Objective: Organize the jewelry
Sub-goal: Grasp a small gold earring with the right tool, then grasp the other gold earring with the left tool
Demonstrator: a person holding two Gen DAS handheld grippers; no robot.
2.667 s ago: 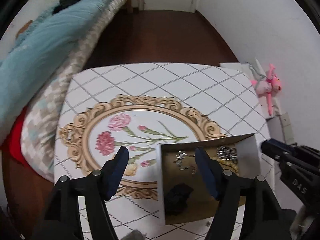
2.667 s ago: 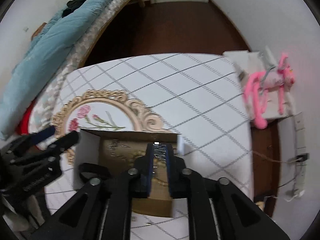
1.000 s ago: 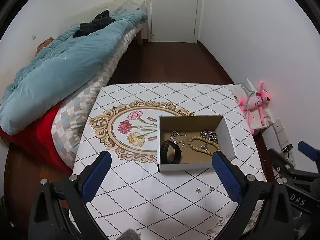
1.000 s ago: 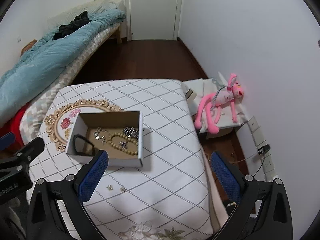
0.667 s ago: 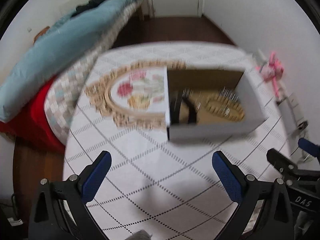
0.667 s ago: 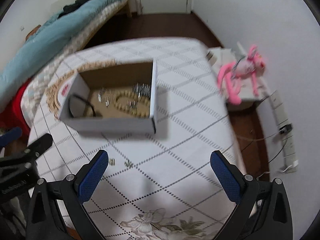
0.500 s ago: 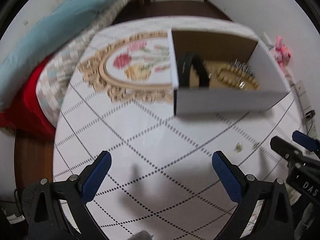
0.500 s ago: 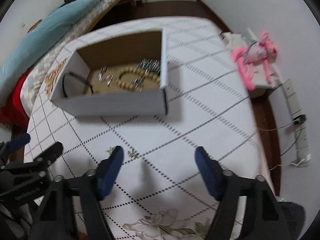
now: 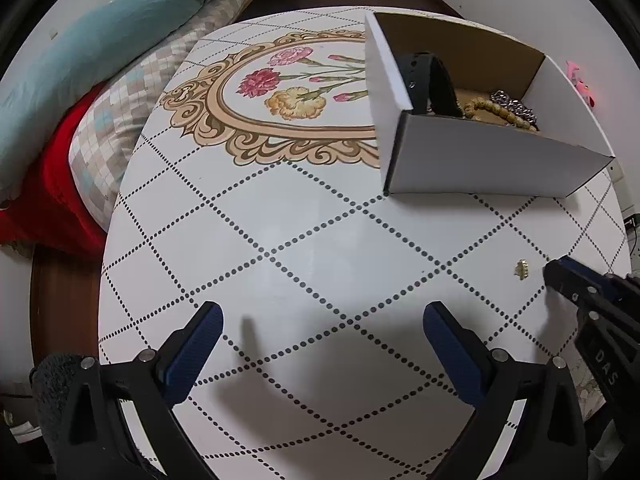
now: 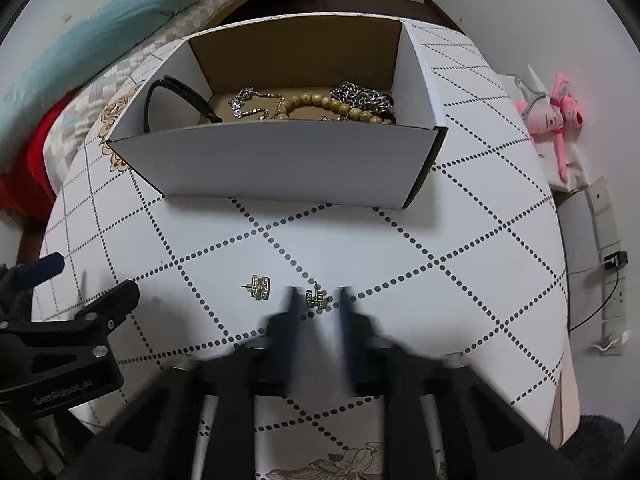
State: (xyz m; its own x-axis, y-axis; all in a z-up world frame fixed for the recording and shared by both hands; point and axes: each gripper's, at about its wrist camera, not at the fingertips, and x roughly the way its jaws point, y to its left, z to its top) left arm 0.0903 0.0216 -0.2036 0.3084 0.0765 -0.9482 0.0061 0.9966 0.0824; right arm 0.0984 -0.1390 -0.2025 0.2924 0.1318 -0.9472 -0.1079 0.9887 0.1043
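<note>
The table (image 10: 460, 240) with its dotted diamond cloth carries everything, and the white cardboard box (image 10: 280, 164) stands toward its far edge, already holding a black band (image 10: 176, 88), a string of beads (image 10: 320, 106) and silver chains (image 10: 364, 98). Two small earrings lie loose on the cloth, in the open part between the box and the near edge, well apart from the box's front wall. The right gripper (image 10: 316, 300) is low over the cloth, its blurred jaws narrowly apart on either side of the right earring (image 10: 315, 298), so I judge it is not yet clamped on it. The left earring (image 10: 260, 287) lies just beside, a little toward the left edge. The left gripper (image 9: 320, 344) hovers over bare cloth near the near edge with its jaws spread wide and nothing between them. The step in hand seems to be the picking of the last loose pieces, so the task looks almost finished. The next move calls for closing gently on a very small, flat piece of metal that can slip or flip away, then lifting it over the front wall of the box and letting it go inside. There is free room on the cloth around both earrings, but the near edge of the table is not far behind them, so a piece that jumps may fall to the floor.
</note>
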